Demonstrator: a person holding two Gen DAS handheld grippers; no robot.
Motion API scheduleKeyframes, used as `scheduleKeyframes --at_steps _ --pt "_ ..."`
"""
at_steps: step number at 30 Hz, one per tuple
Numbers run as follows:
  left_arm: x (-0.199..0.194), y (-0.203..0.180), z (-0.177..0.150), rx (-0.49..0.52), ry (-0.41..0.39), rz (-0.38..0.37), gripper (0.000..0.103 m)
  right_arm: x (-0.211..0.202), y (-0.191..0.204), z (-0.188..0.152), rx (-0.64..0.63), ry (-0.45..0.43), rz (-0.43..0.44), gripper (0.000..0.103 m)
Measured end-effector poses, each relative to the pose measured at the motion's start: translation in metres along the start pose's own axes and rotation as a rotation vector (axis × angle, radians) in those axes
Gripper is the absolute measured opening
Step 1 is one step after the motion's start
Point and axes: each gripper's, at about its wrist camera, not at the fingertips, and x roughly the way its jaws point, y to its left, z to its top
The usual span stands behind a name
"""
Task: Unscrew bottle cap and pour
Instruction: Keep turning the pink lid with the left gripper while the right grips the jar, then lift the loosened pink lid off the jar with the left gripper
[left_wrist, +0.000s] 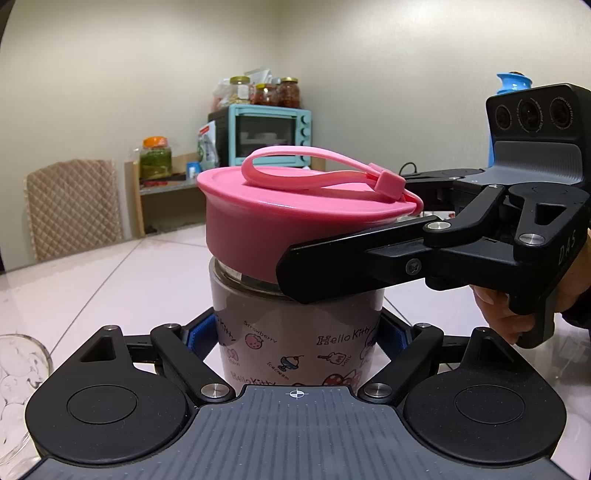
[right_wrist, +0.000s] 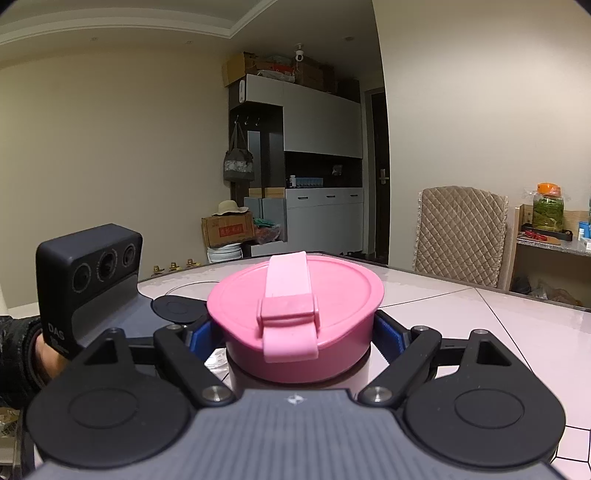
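The pink cap (left_wrist: 295, 214) sits tilted on the upright bottle (left_wrist: 295, 332), which stands on the table (left_wrist: 110, 280). Your right gripper (right_wrist: 297, 328) clamps the cap from the side, while your left gripper (left_wrist: 295, 336) clamps the bottle's body below it, so the cap should lift straight up along the bottle's axis

I count one bottle (left_wrist: 295, 332), one pink cap (left_wrist: 295, 218), two tongs, one glass (left_wrist: 18, 387), one chair (left_wrist: 74, 206), one oven (left_wrist: 271, 134).
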Motion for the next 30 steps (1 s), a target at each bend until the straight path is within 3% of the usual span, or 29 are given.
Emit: scheduleKeyframes --at_steps 30 --pt "0.001 -0.0002 0.0001 0.001 -0.001 0.001 0.09 -0.0044 0.0068 0.0016 -0.002 -0.017 -0.032 0.086"
